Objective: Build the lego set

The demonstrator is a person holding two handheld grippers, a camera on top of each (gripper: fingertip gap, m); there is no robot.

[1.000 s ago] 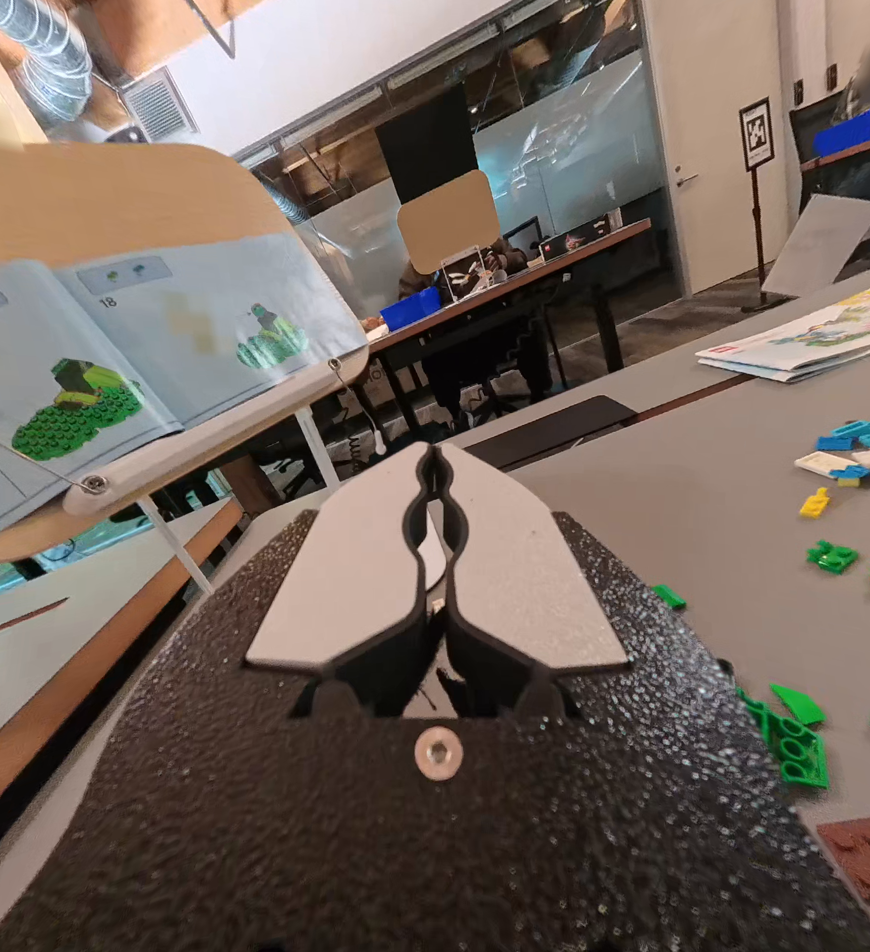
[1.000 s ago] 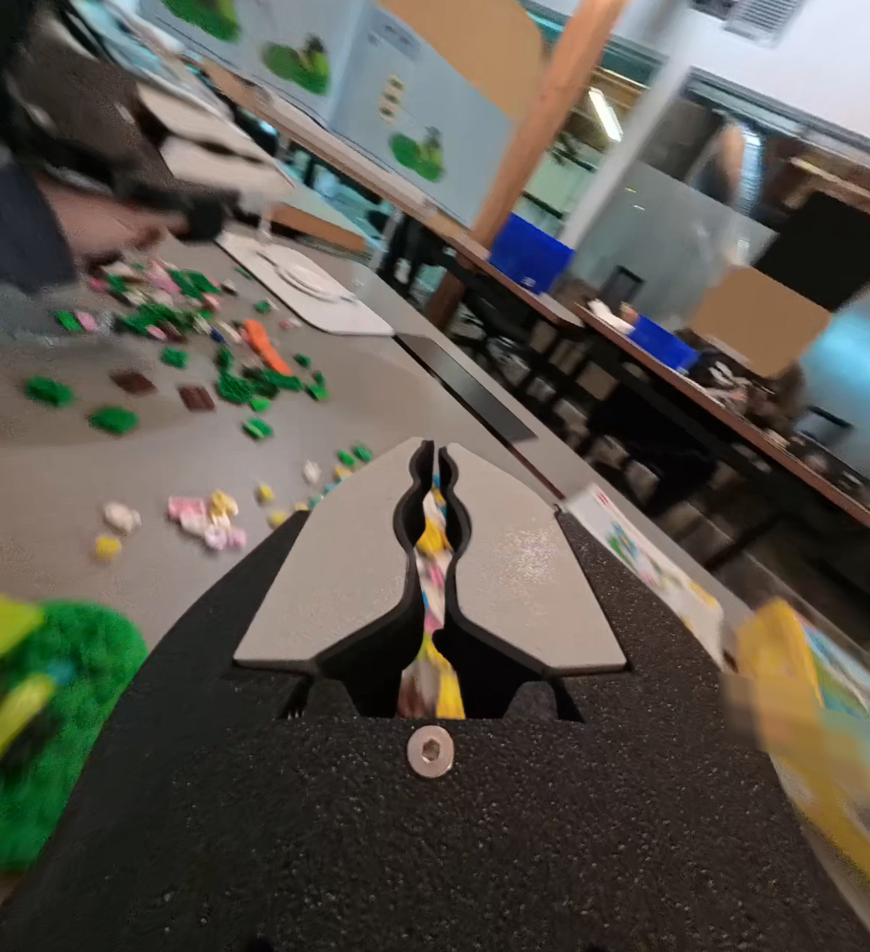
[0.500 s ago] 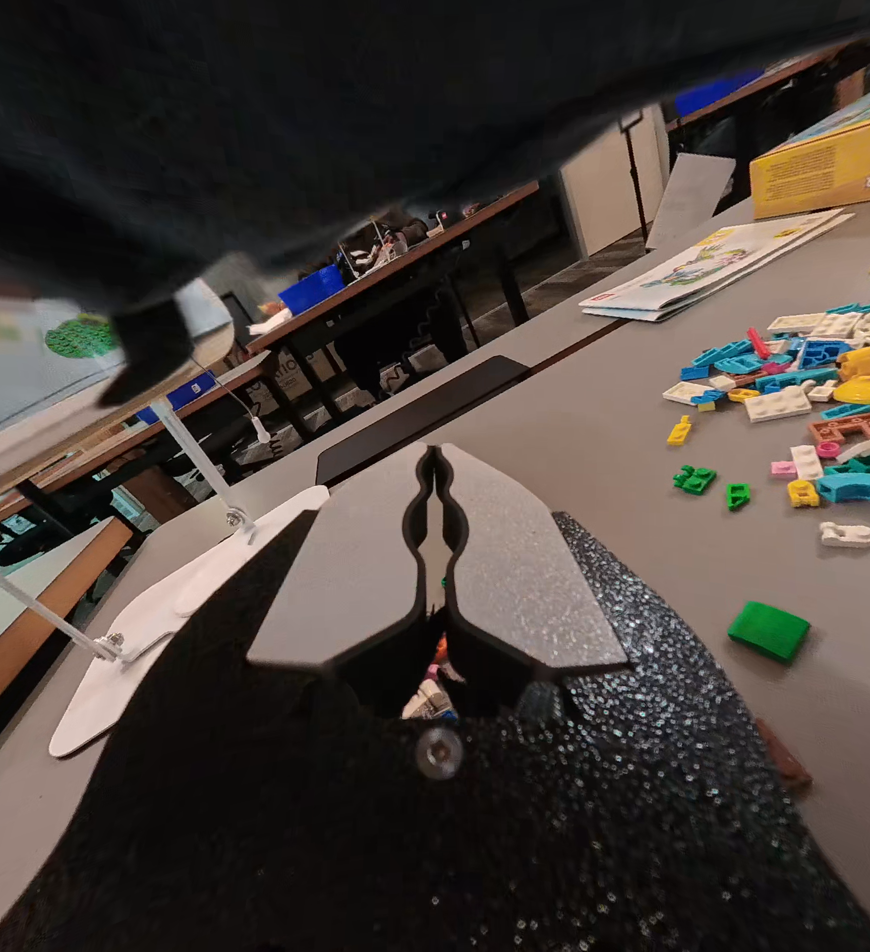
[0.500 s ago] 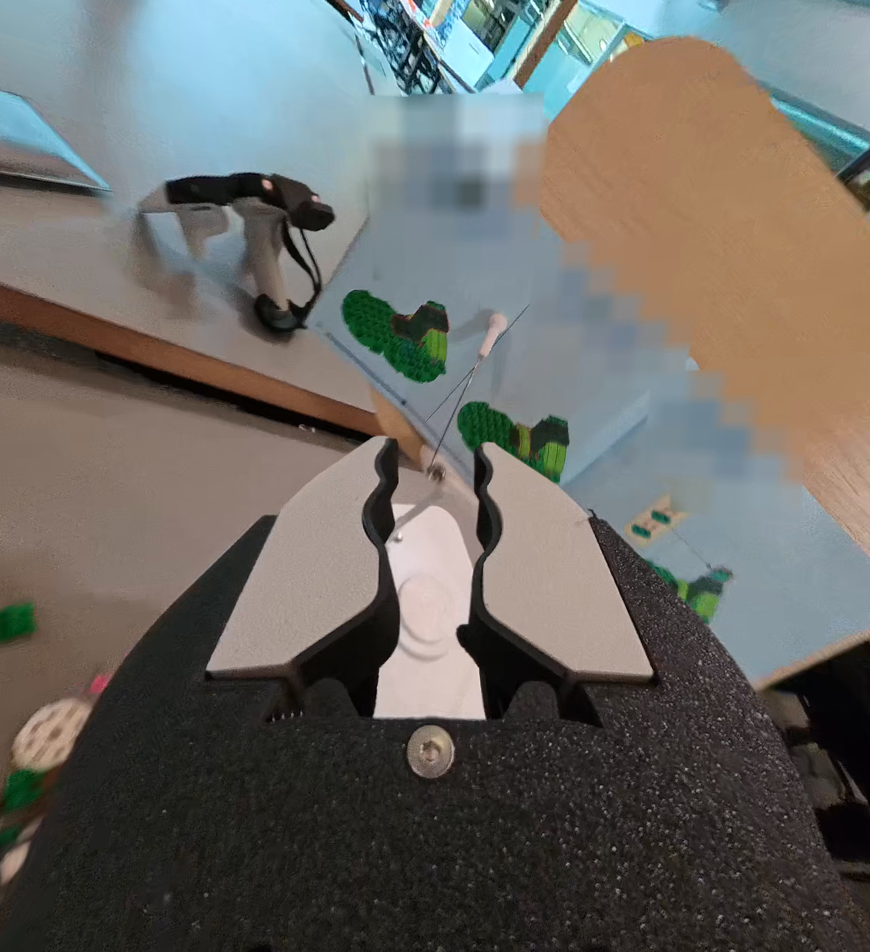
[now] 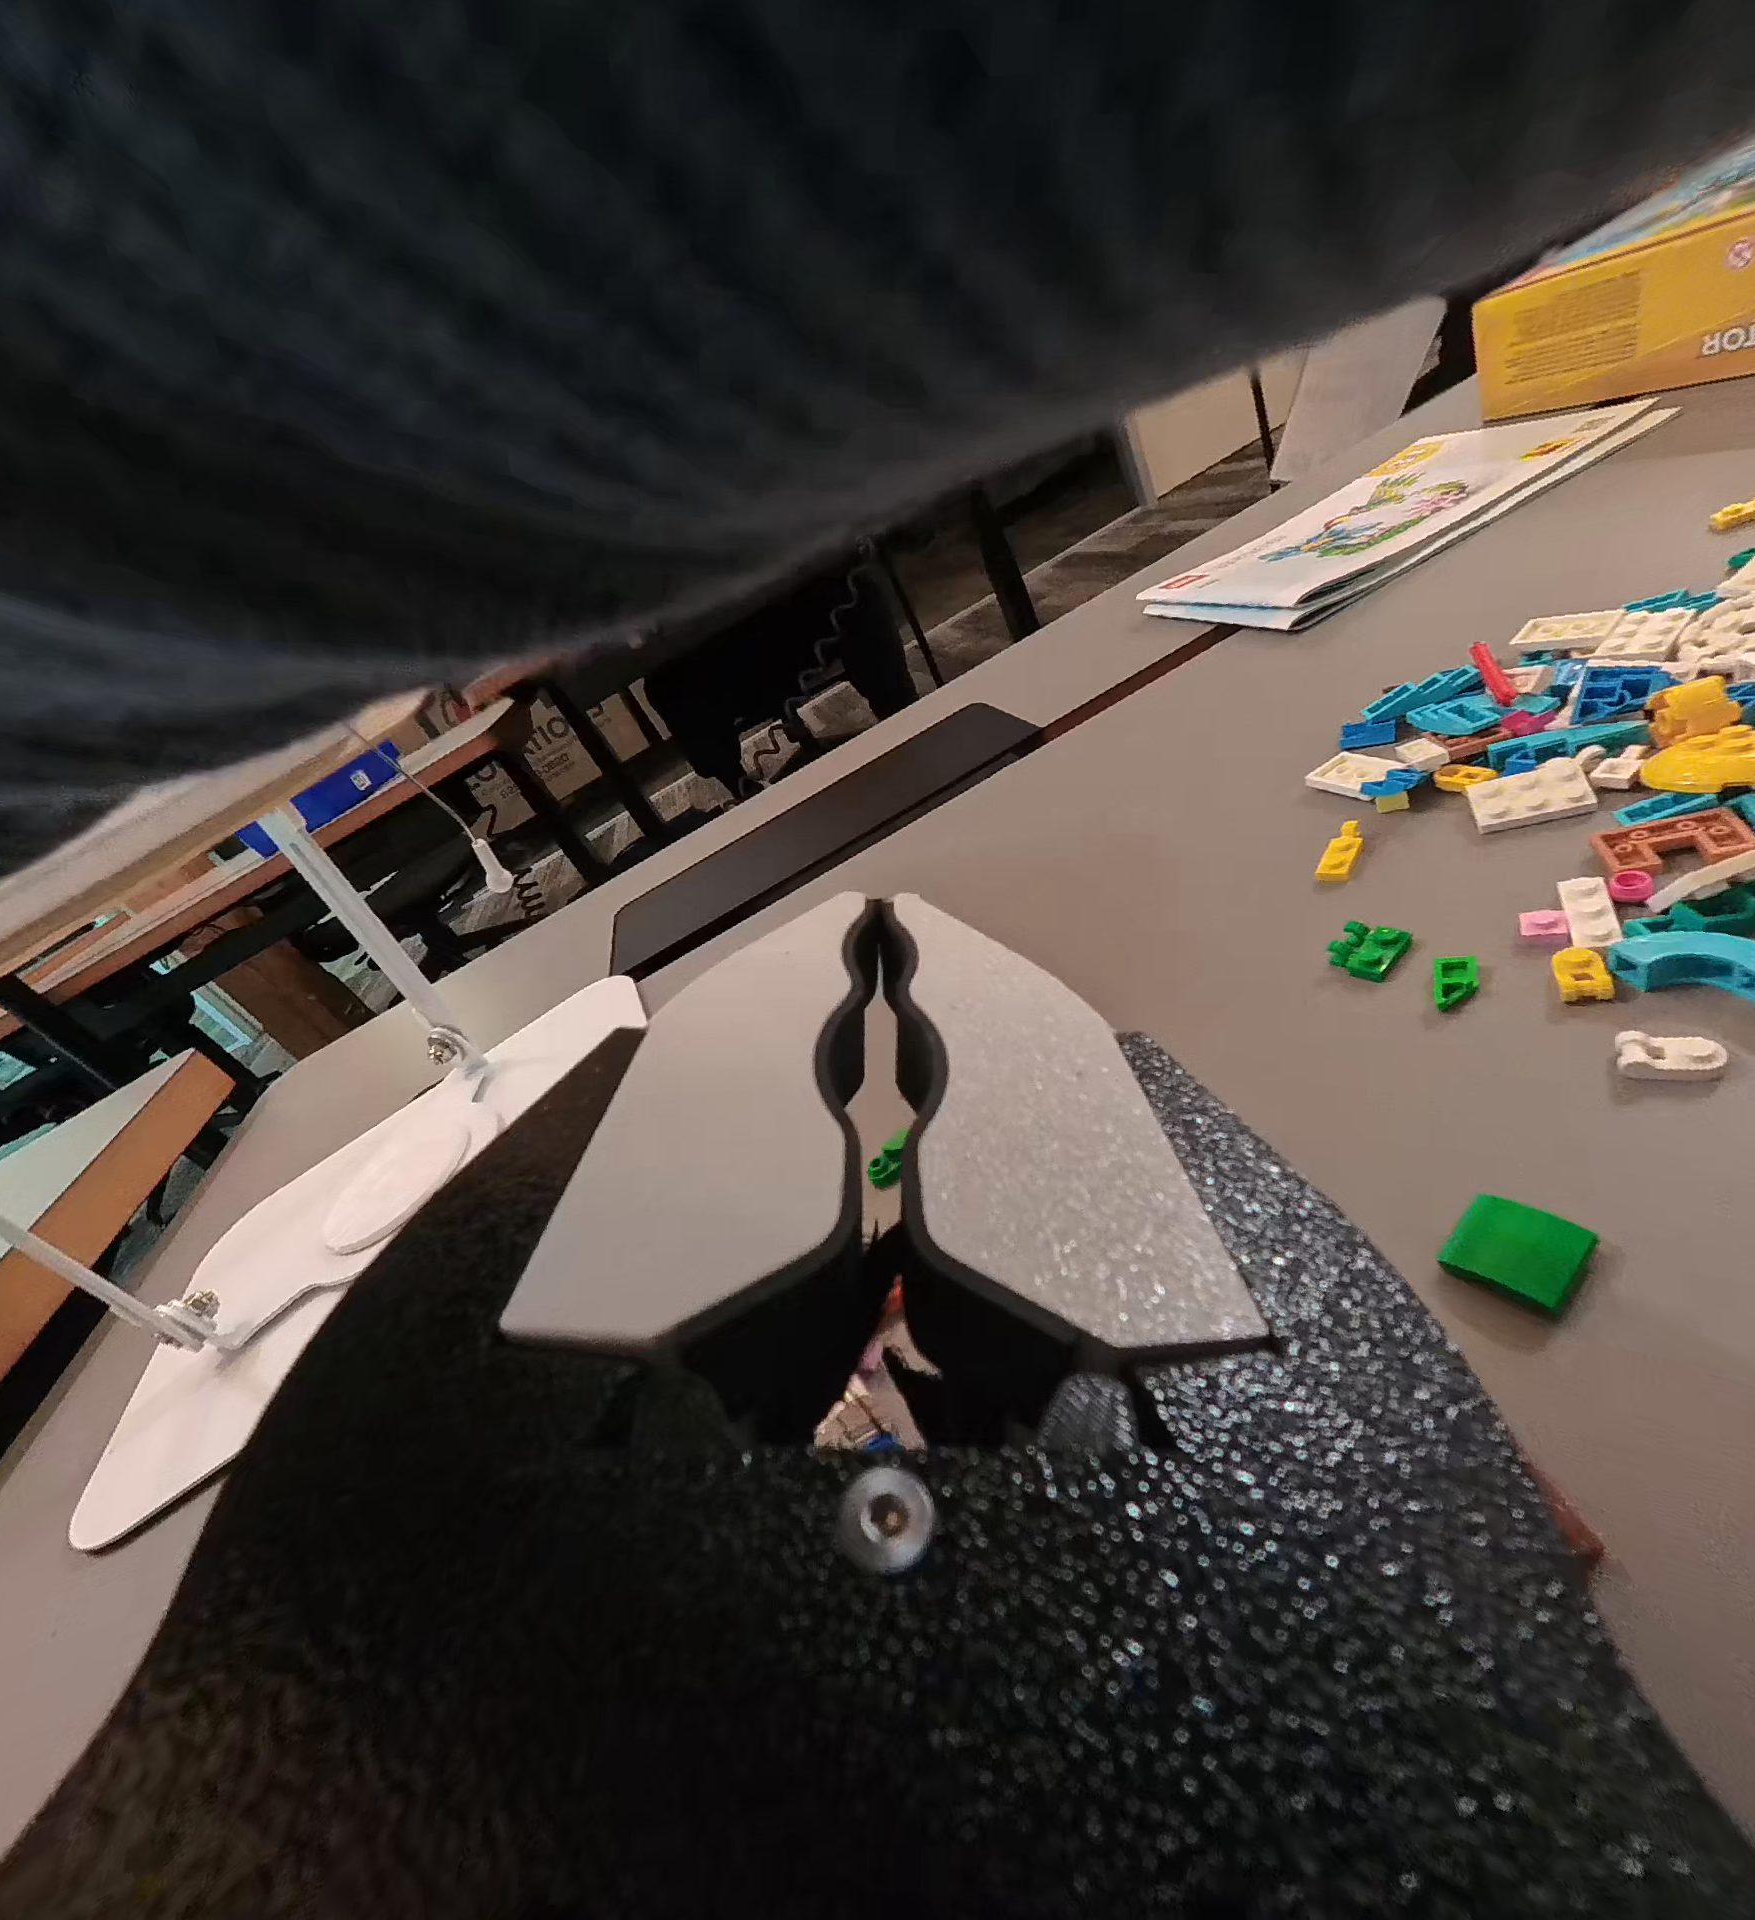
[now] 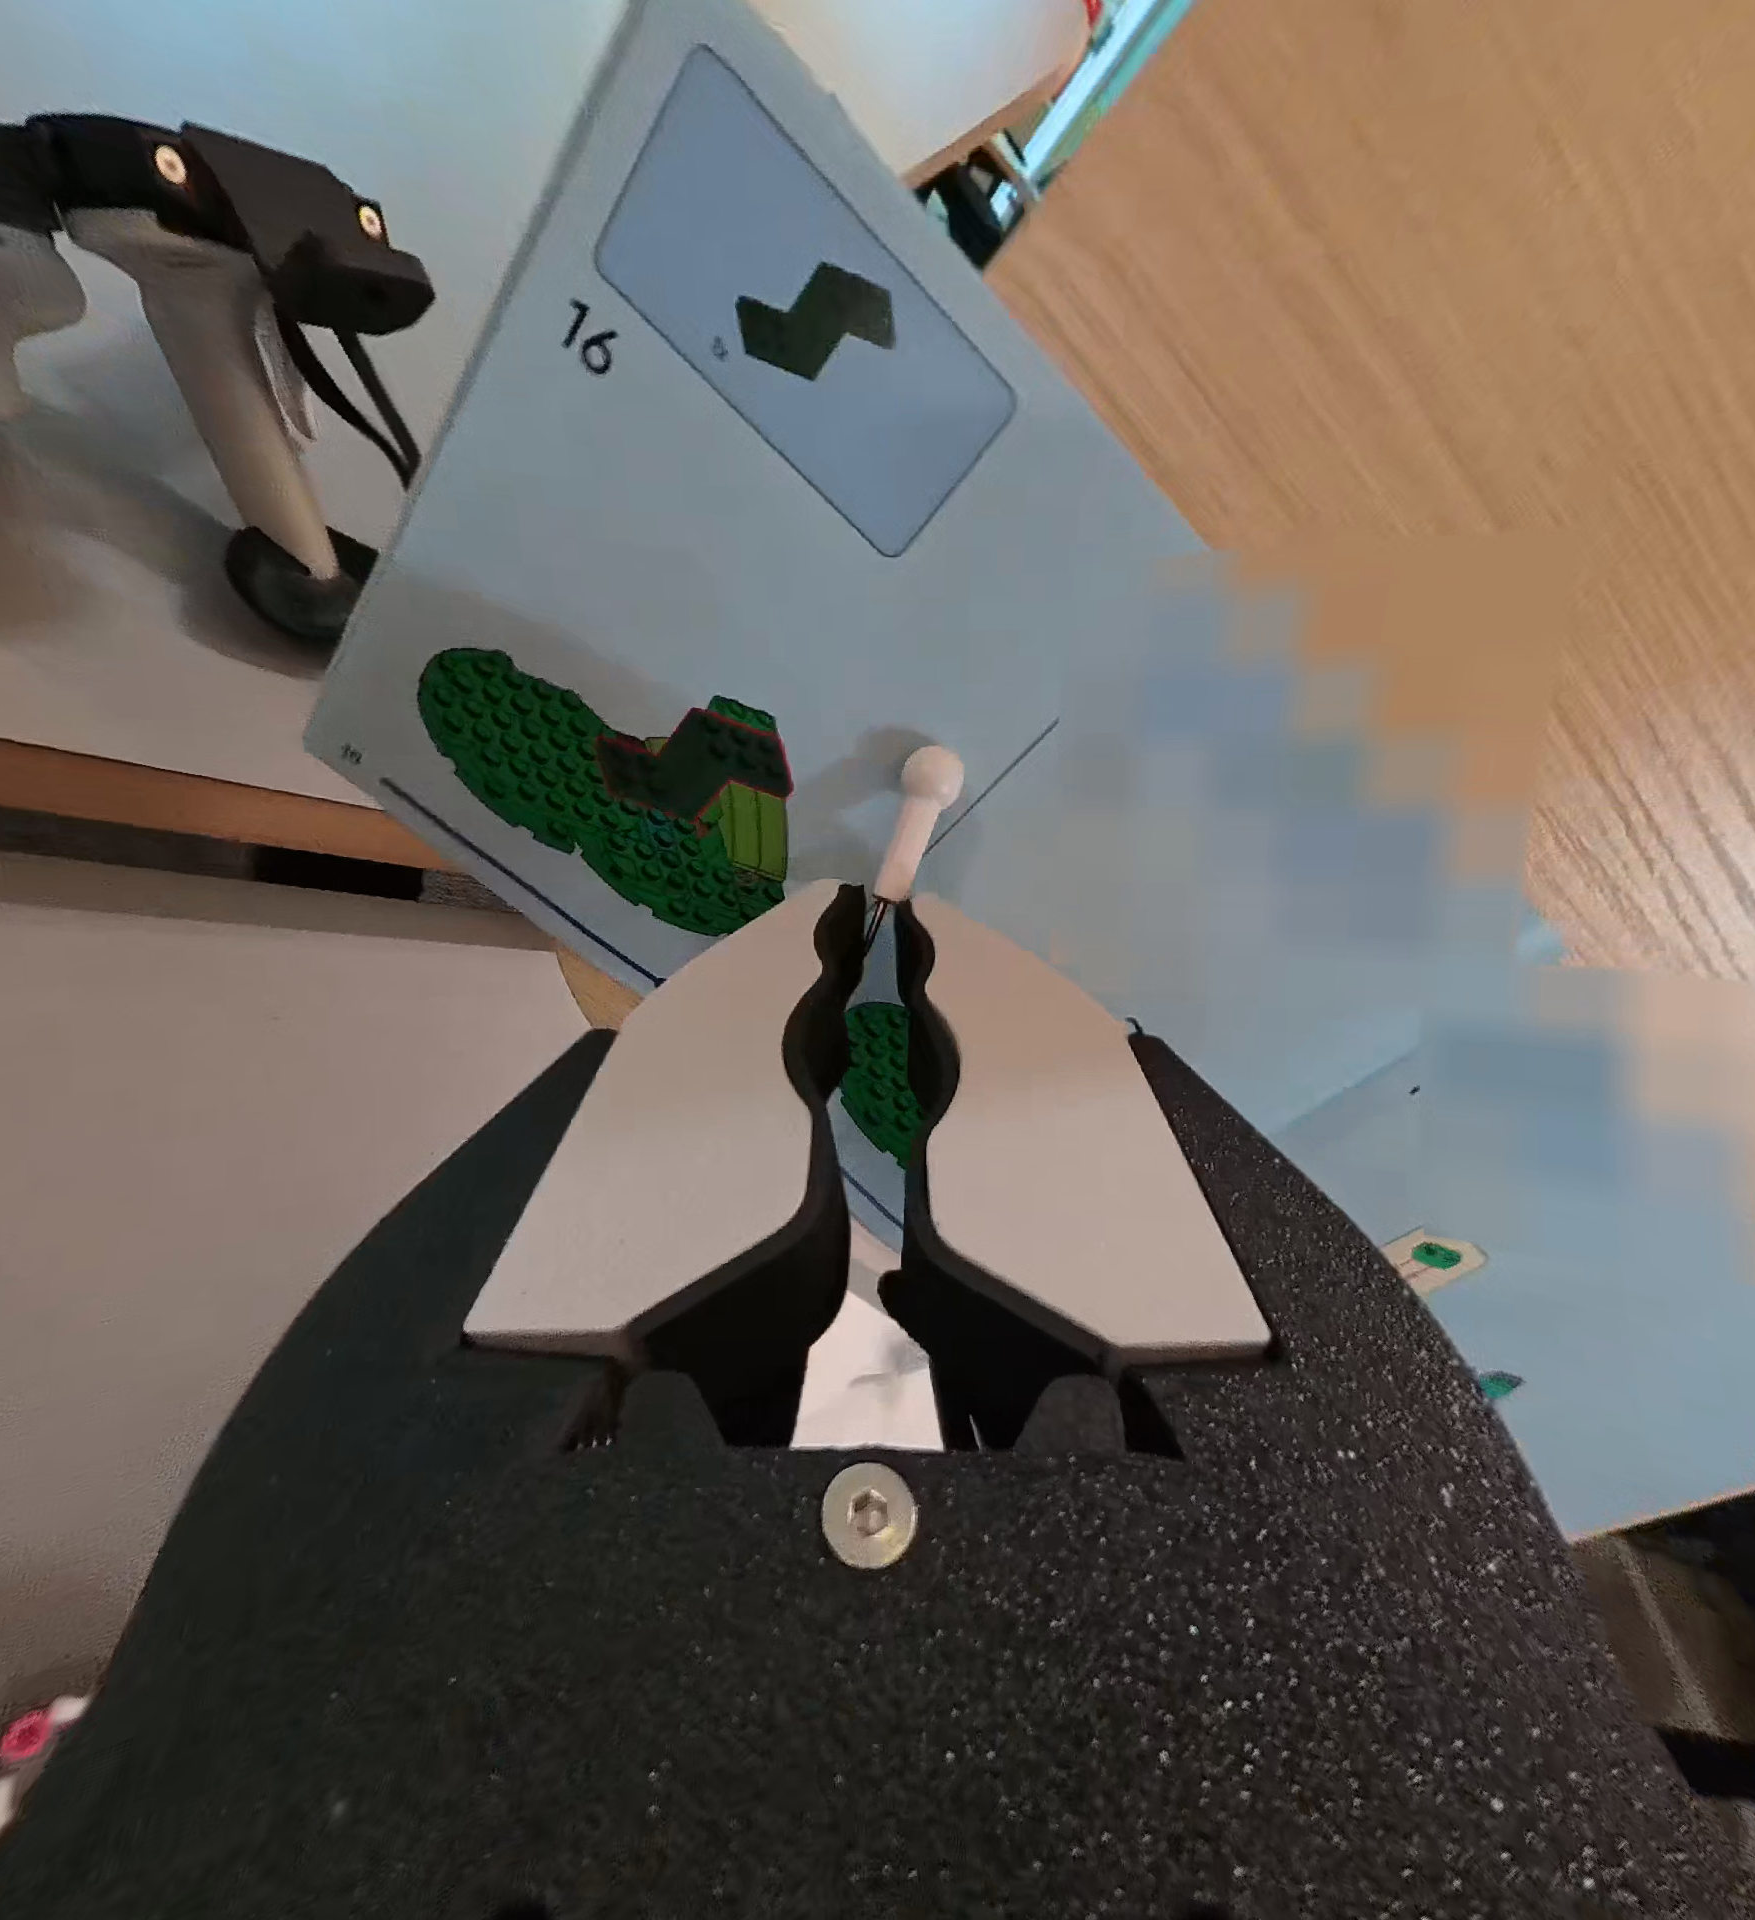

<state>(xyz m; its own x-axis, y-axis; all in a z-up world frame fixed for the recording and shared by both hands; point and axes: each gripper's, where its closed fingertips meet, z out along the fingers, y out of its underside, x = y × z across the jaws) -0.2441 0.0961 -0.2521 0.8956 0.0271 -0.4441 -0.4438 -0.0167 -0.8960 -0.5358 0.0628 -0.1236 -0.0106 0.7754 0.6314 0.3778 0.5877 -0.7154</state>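
Left gripper pressed together and empty, low over the grey table, lego pieces piled at the right edge. Right gripper pinched onto the thin wire of the page-holder pin, mid-frame against the instruction booklet.

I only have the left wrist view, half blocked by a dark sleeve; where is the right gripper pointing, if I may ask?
Observer: The right gripper points at the open pale-blue instruction booklet on its wooden stand.
Operator: Is anything between its fingers?
Observer: A thin wire page holder with a white ball tip runs between the nearly closed tips; pinching is unclear.
Operator: What does the page show?
Observer: A drawing of a green studded base carrying a dark-green zigzag piece.
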